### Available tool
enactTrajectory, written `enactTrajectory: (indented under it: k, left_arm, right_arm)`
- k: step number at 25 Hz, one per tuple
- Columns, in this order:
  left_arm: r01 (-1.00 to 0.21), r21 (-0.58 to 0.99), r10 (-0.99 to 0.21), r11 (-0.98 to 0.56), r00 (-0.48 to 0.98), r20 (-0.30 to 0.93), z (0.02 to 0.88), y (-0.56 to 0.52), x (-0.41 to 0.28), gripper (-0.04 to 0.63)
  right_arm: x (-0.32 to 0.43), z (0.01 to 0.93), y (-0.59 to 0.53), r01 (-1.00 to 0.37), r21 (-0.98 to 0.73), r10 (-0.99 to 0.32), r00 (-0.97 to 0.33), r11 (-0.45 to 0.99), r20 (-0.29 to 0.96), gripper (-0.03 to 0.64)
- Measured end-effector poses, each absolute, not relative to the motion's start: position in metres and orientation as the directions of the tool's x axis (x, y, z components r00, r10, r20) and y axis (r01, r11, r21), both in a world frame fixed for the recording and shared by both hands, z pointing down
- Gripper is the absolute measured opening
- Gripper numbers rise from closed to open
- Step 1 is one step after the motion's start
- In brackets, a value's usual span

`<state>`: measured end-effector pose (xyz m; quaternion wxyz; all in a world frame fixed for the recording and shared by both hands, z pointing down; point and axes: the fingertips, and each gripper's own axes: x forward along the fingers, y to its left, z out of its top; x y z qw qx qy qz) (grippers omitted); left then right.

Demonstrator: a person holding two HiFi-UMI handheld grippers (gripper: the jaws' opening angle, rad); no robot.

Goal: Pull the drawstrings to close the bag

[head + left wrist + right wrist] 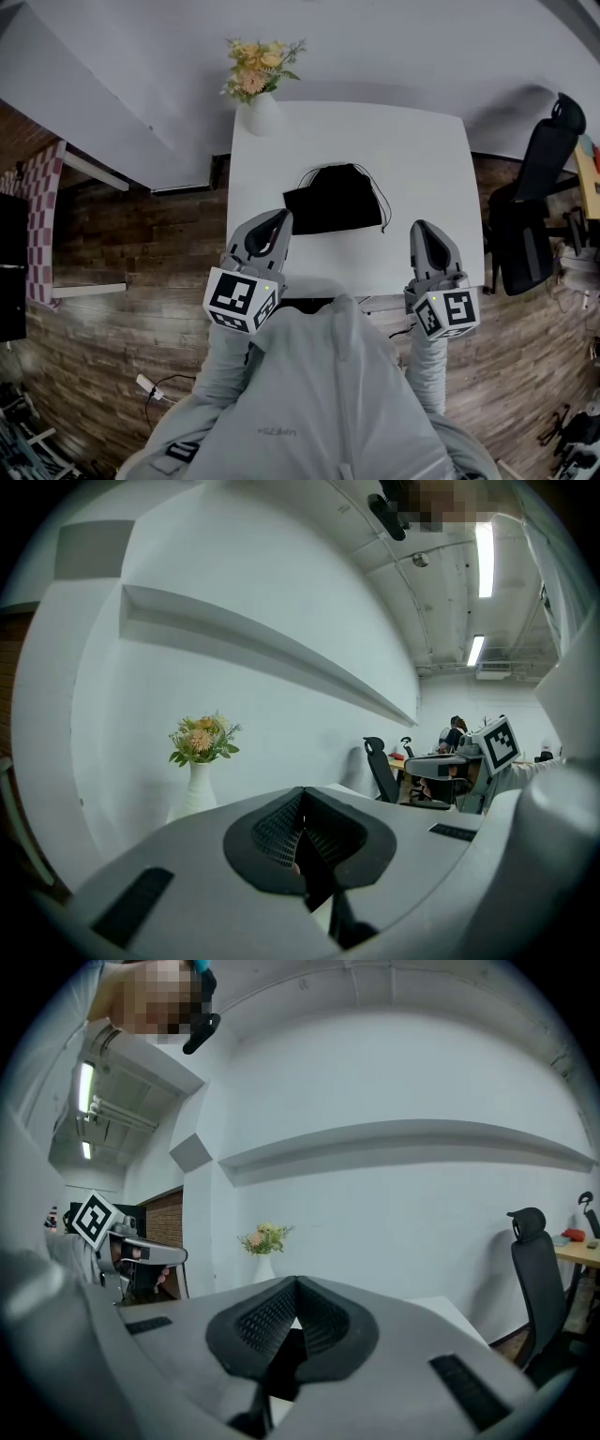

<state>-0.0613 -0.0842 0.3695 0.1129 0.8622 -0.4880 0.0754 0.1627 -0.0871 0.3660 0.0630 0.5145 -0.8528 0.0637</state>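
A black drawstring bag (334, 200) lies flat in the middle of the white table (422, 169), its thin black cords (382, 208) looping round its top and down its right side. My left gripper (278, 221) hovers at the bag's near left corner, shut with nothing held. My right gripper (421, 228) is to the right of the bag, apart from it, also shut and empty. In the left gripper view the jaws (302, 825) meet above the bag's dark cloth (317, 878). In the right gripper view the jaws (296, 1309) are closed too.
A white vase with yellow flowers (260, 89) stands at the table's far left corner. A black office chair (530, 202) is right of the table. The floor is wood planks, and a white wall runs behind the table. Cables lie on the floor at bottom left.
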Motion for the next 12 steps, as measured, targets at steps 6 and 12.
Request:
enactTrajectory:
  k: [6, 12]
  left_arm:
    - [-0.859, 0.111, -0.824, -0.499, 0.511, 0.245, 0.3708, -0.0835, -0.0632, 0.025]
    - [-0.856, 0.094, -0.821, -0.509, 0.515, 0.244, 0.3689, -0.0867, -0.0645, 0.026]
  right_arm:
    - [0.162, 0.367, -0.0855, -0.886, -0.051, -0.87, -0.462, 0.461, 0.174, 0.021]
    - [0.1619, 0.3688, -0.0837, -0.885, -0.053, -0.868, -0.465, 0.463, 0.173, 0.021]
